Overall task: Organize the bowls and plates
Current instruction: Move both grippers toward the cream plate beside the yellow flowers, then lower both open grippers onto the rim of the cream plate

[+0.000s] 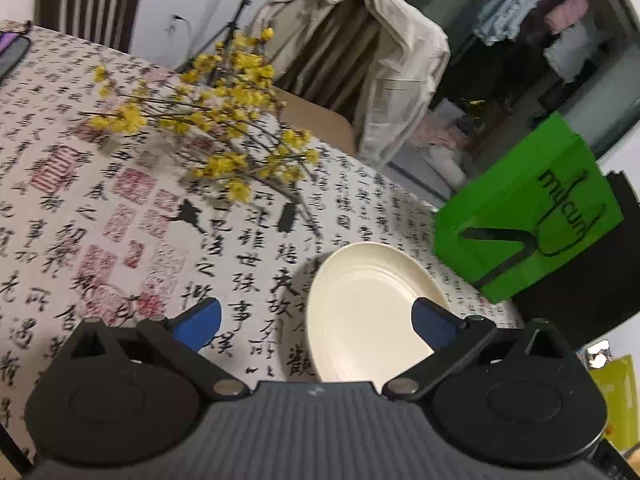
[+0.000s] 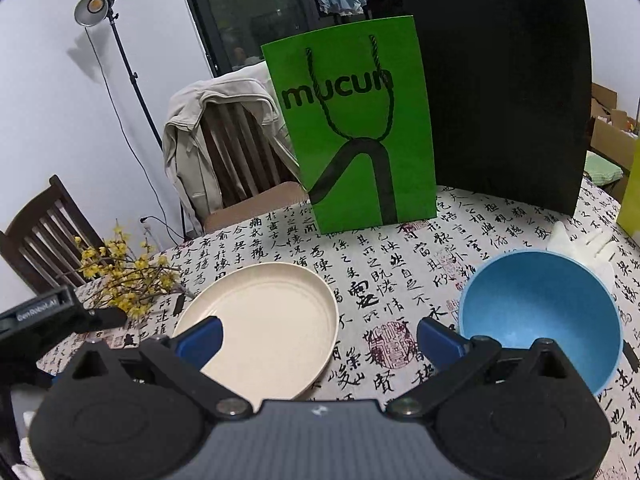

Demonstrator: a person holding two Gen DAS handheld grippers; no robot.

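A cream plate (image 1: 368, 300) (image 2: 268, 316) lies flat on the calligraphy tablecloth (image 1: 120, 208) (image 2: 380, 280). My left gripper (image 1: 316, 320) is open above the table, its right finger over the plate's near rim, nothing between the fingers. My right gripper (image 2: 320, 340) is open too, hovering between the plate on its left and a blue bowl (image 2: 540, 316) on its right, holding nothing. The bowl stands upright and empty. The left gripper's body (image 2: 36, 316) shows at the left edge of the right wrist view.
Yellow flower branches (image 1: 212, 120) (image 2: 128, 276) lie on the table left of the plate. A green paper bag (image 1: 528, 216) (image 2: 356, 128) and a black bag (image 2: 504, 92) stand behind. A white rack (image 2: 584, 244) sits behind the bowl. Chairs, one draped with a beige jacket (image 1: 384, 60), stand beyond the table.
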